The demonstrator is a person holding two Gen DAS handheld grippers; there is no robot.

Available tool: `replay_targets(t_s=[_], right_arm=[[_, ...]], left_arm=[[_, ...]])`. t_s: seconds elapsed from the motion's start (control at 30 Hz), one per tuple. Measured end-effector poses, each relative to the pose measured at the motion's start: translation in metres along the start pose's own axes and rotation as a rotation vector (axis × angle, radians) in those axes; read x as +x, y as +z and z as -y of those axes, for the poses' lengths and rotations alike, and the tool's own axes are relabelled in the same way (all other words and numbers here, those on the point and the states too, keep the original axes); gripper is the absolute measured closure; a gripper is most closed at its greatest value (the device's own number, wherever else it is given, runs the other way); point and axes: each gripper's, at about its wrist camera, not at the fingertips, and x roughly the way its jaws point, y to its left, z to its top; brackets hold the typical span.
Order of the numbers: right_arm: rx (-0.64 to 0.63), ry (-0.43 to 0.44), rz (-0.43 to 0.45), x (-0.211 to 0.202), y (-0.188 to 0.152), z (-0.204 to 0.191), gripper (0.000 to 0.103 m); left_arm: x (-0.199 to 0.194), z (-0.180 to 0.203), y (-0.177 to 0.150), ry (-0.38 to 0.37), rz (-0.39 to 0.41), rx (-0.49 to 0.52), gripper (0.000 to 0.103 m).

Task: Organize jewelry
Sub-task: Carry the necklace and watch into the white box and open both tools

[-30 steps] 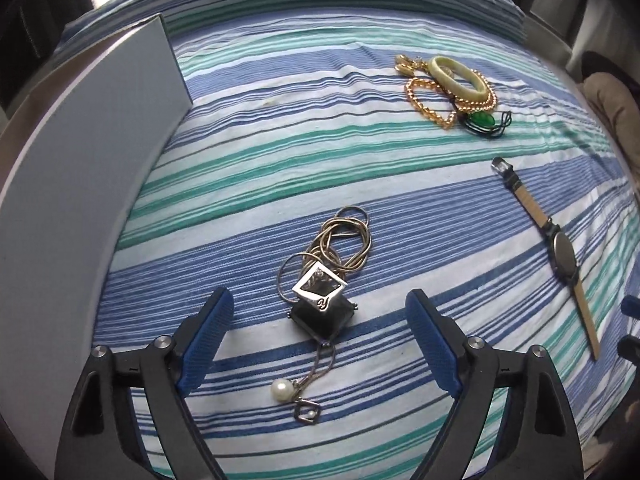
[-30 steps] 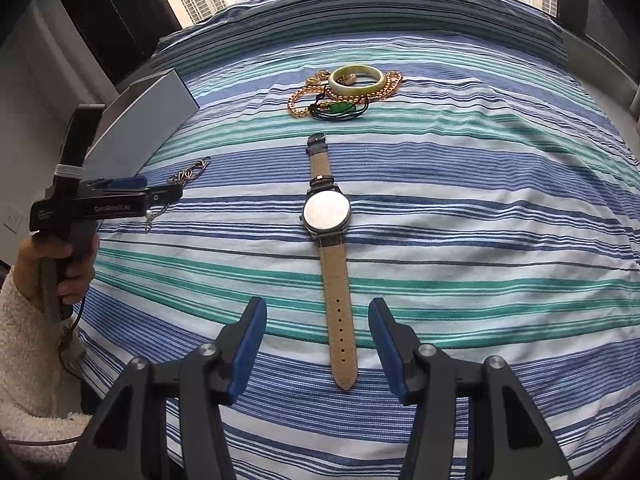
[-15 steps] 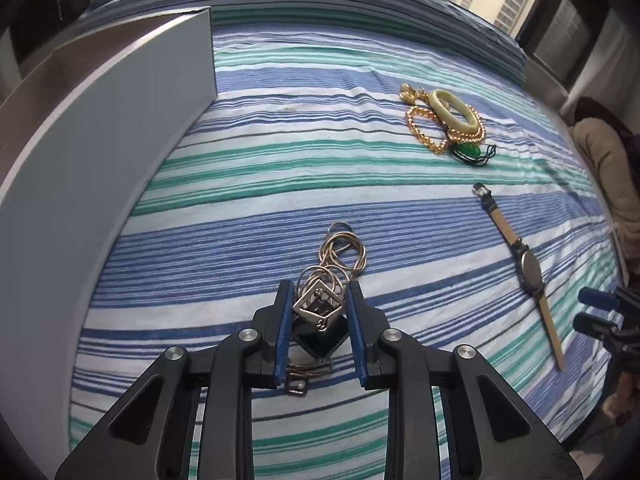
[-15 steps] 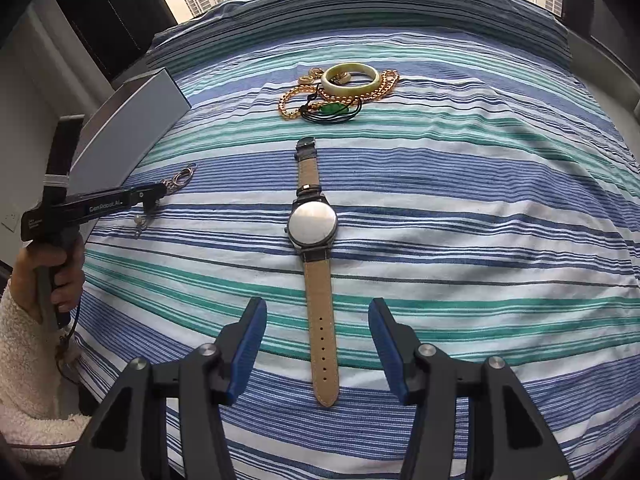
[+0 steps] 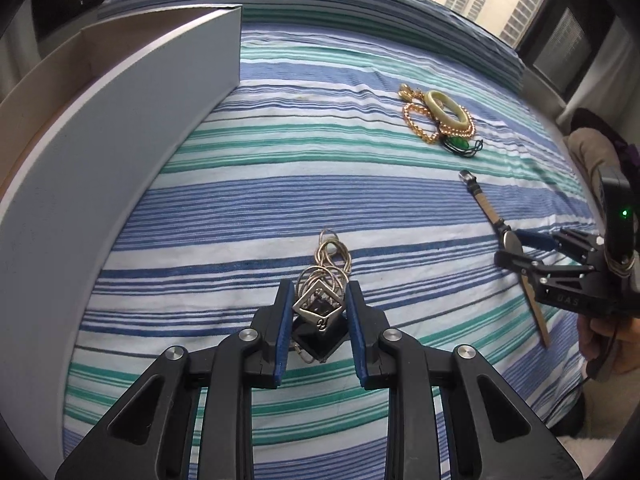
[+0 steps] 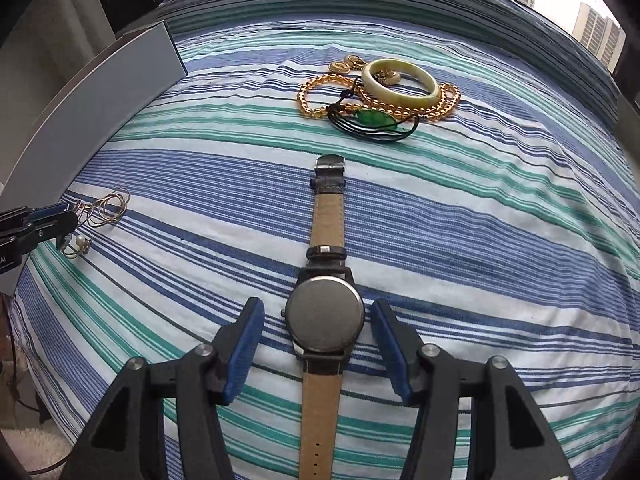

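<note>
My left gripper (image 5: 318, 320) is shut on a silver cube pendant (image 5: 320, 316) of a chain necklace (image 5: 332, 256) lying on the striped bedspread. In the right wrist view the necklace (image 6: 104, 206) lies at the far left, with a pearl (image 6: 82, 243) beside the left gripper's tip. My right gripper (image 6: 318, 344) is open, its jaws on either side of the round case of a tan-strap watch (image 6: 325, 314) lying face down. The watch (image 5: 508, 236) and right gripper (image 5: 536, 248) also show in the left wrist view.
A grey open box (image 5: 120, 128) stands at the left; it also shows in the right wrist view (image 6: 96, 104). A pile with a pale jade bangle (image 6: 400, 80), an amber bead string (image 6: 316, 96) and a green pendant on black cord (image 6: 374, 119) lies farther back.
My left gripper closed on the cube pendant and stays shut on it. My right gripper moved forward along the watch strap until its open jaws flank the watch case.
</note>
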Motion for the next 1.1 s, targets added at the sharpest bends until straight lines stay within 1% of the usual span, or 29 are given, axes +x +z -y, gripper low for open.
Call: replay_targets(t_s=[0.03, 0.07, 0.13, 0.2, 0.27, 0.47, 0.63, 0.77, 0.87, 1.1], right_arm=[[-0.011, -0.02, -0.003, 0.0, 0.002, -0.002, 0.048], [-0.034, -0.045, -0.008, 0.0, 0.003, -0.004, 0.06], [-0.024, -0.015, -0.027, -0.002, 0.003, -0.003, 0.06], [-0.011, 0.007, -0.027, -0.009, 0.002, -0.001, 0.06], [-0.01, 0.011, -0.004, -0.021, 0.001, -0.002, 0.06], [-0.007, 0.068, 0.065, -0.062, 0.006, -0.01, 0.06], [-0.03, 0.119, 0.114, -0.09, 0.015, -0.027, 0.06], [-0.057, 0.158, 0.143, -0.104, 0.022, -0.041, 0.06], [-0.077, 0.168, 0.158, -0.11, 0.028, -0.051, 0.06], [-0.121, 0.219, 0.147, -0.111, 0.047, -0.075, 0.06]], left_arm=[[-0.001, 0.0, 0.0, -0.001, 0.0, -0.001, 0.078], [-0.003, 0.0, -0.001, -0.003, 0.001, -0.002, 0.078], [-0.009, 0.001, -0.001, -0.009, 0.01, -0.001, 0.078], [-0.017, 0.003, 0.001, -0.014, 0.025, 0.001, 0.078], [-0.027, 0.004, 0.002, -0.02, 0.042, 0.002, 0.078], [-0.059, 0.006, 0.007, -0.033, 0.092, -0.001, 0.078], [-0.093, -0.001, 0.009, -0.033, 0.136, -0.011, 0.078], [-0.116, -0.012, 0.011, -0.017, 0.166, -0.019, 0.078], [-0.131, -0.024, 0.01, -0.012, 0.178, -0.041, 0.078], [-0.174, -0.065, 0.012, 0.026, 0.204, -0.101, 0.078]])
